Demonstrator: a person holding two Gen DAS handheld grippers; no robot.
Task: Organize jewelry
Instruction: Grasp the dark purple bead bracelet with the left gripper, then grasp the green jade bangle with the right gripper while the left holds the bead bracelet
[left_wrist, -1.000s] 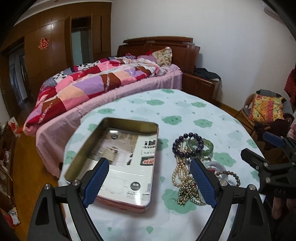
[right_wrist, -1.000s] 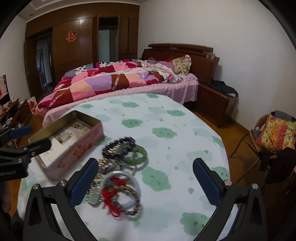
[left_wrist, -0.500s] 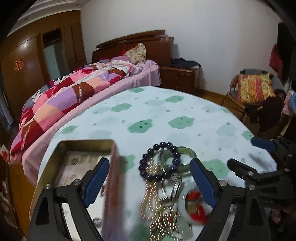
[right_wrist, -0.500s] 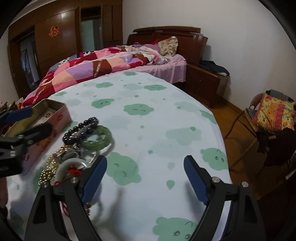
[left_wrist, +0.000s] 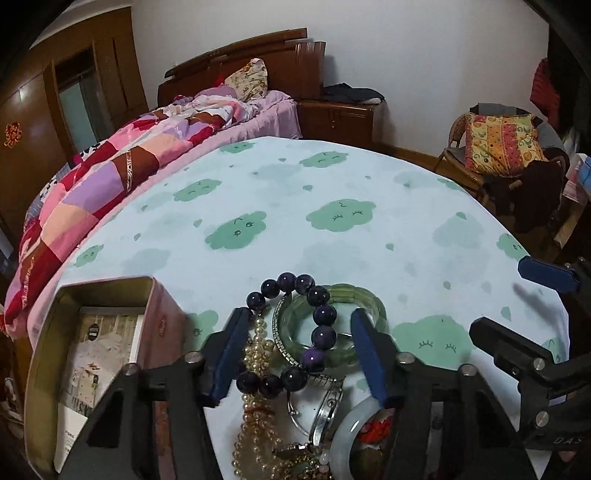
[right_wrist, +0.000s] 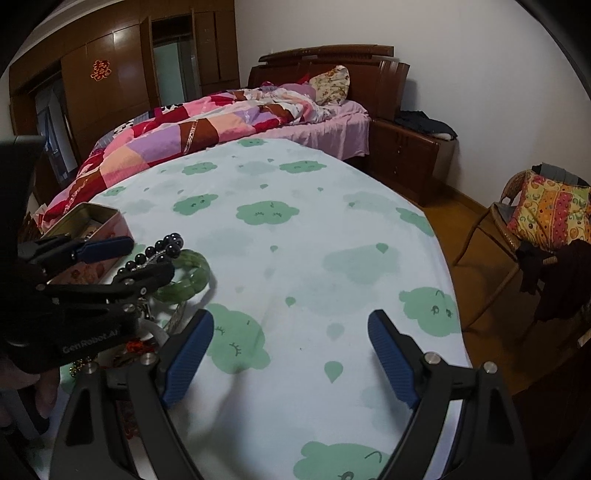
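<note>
The left gripper (left_wrist: 301, 354) had swung from the tin (left_wrist: 92, 354) to the purple bead bracelet (left_wrist: 295, 332), fingers closing around it; the right gripper (right_wrist: 291, 358) gaped empty. Nothing was sorted yet.

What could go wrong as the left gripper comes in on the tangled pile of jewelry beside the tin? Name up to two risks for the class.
1. The left gripper is closing around the purple bead bracelet, which overlaps the green bangle and pearl strand; lifting may drag those along.
2. The open tin sits close beside the pile, so a snagged strand could likely catch its wall.
</note>
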